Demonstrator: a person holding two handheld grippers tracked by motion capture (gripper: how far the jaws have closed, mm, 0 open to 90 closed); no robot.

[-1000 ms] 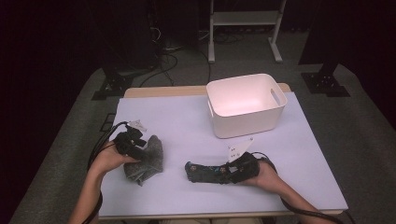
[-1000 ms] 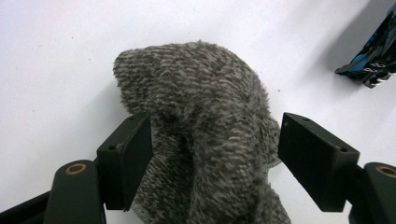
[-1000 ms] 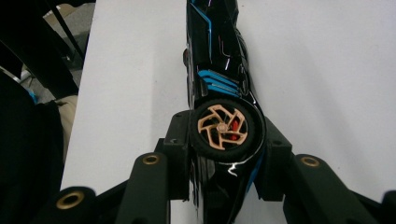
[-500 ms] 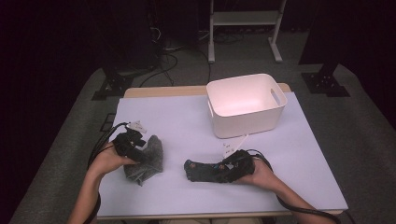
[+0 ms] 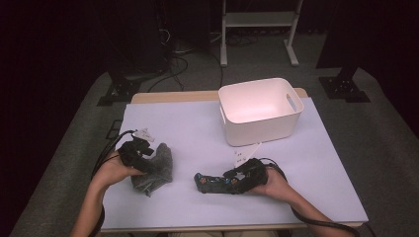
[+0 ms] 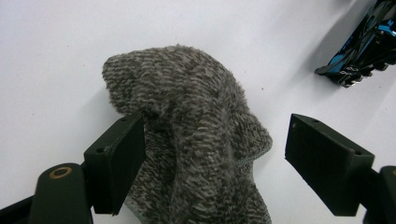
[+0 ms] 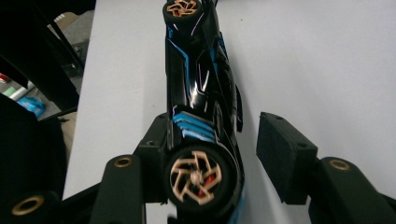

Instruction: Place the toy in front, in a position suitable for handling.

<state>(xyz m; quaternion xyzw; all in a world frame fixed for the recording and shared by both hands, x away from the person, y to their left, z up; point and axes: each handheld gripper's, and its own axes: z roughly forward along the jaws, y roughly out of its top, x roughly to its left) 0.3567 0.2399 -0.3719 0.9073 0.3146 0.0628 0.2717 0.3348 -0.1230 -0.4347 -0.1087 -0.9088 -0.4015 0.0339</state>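
Observation:
A grey fuzzy cloth [image 5: 157, 170] lies bunched at the table's front left. My left gripper [image 5: 147, 164] stands open over the cloth [image 6: 196, 140]. One pad [image 6: 122, 163] touches its edge and the other stands clear; its jaws have just been opening. A black toy race car [image 5: 211, 182] with blue stripes and bronze wheels lies front centre. My right gripper [image 5: 231, 179] is at its rear end. In the right gripper view the car [image 7: 198, 84] sits between the jaws, the right pad [image 7: 282, 154] apart from it. These jaws have just been opening.
A white plastic bin [image 5: 260, 129] with handle slots stands at the back right of the white table [image 5: 188, 123]. The toy car [image 6: 362, 51] shows at the upper right of the left gripper view. Dark floor, cables and stand legs surround the table.
My right hand has edged a little to the left along the car. The car, the cloth and my left hand lie as before.

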